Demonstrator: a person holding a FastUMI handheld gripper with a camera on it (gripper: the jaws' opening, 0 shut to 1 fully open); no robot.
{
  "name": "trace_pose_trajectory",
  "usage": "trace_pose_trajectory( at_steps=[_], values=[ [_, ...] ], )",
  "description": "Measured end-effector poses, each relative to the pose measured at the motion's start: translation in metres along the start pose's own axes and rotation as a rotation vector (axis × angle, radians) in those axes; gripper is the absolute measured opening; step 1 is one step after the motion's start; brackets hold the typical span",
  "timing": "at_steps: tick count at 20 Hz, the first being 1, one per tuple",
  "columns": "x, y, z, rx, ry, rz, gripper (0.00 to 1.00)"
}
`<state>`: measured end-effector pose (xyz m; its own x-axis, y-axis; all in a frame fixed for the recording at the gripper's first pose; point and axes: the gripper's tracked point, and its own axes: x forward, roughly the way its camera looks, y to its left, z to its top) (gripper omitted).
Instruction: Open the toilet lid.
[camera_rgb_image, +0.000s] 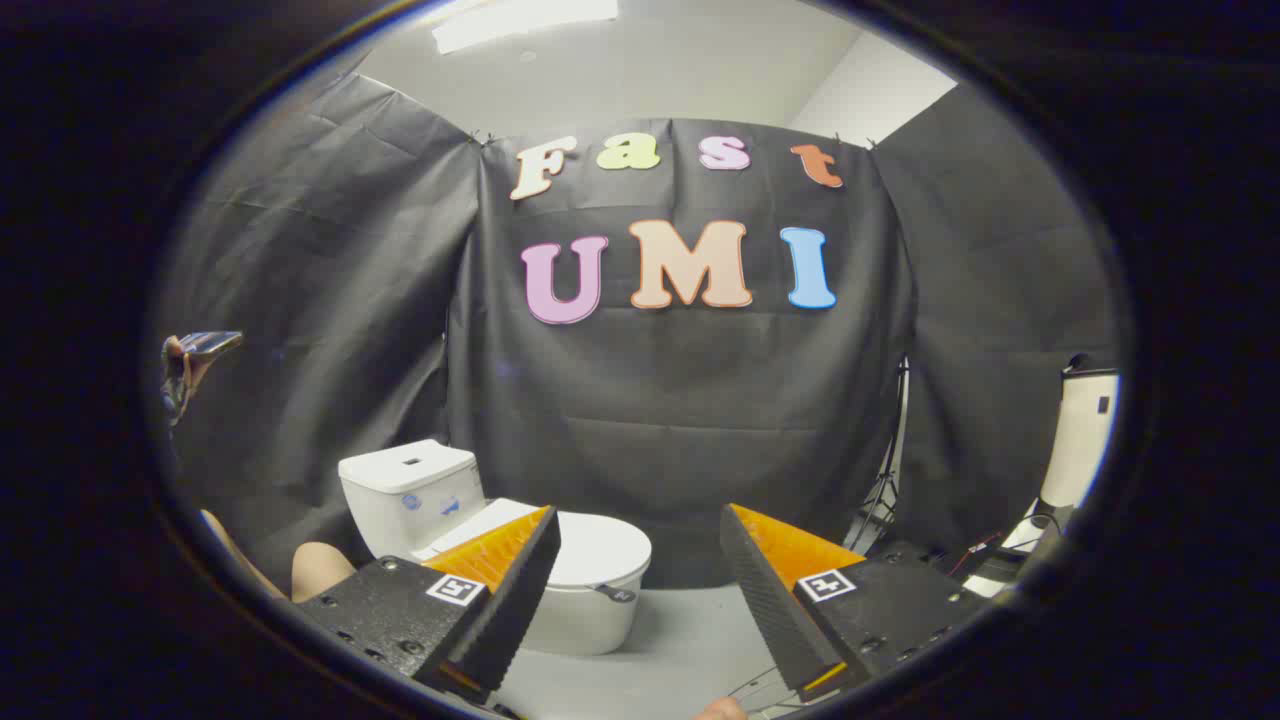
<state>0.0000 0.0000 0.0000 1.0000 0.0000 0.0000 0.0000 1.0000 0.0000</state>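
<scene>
Toilet lid (598, 545) down flat on bowl, lower left of centre, partly behind the left finger; tank (410, 495) behind it. Gripper (640, 570) well apart from it, fingers spread wide, holding nothing. Step: approach. Next: advance, lower toward lid's front edge

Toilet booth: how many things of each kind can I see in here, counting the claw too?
Toilet, lid down: 1
Claw, open, fingers apart short of the toilet: 1
Phone in a person's hand: 1
Light stand by the cloth wall: 1
Total: 4
</scene>
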Motion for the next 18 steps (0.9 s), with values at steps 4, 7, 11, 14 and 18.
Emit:
trace_pose_trajectory(
  at_steps=[4, 7, 11, 14, 18],
  values=[
    [-0.002, -0.005, -0.006, 0.012, 0.006, -0.007, 0.98],
    [-0.005, -0.011, -0.009, 0.028, 0.004, -0.017, 0.98],
    [-0.006, -0.015, -0.014, 0.043, 0.008, -0.024, 0.98],
    [-0.002, -0.014, -0.014, 0.049, 0.009, -0.019, 0.98],
    [0.024, -0.019, -0.002, 0.072, -0.003, -0.031, 0.98]
  ],
)
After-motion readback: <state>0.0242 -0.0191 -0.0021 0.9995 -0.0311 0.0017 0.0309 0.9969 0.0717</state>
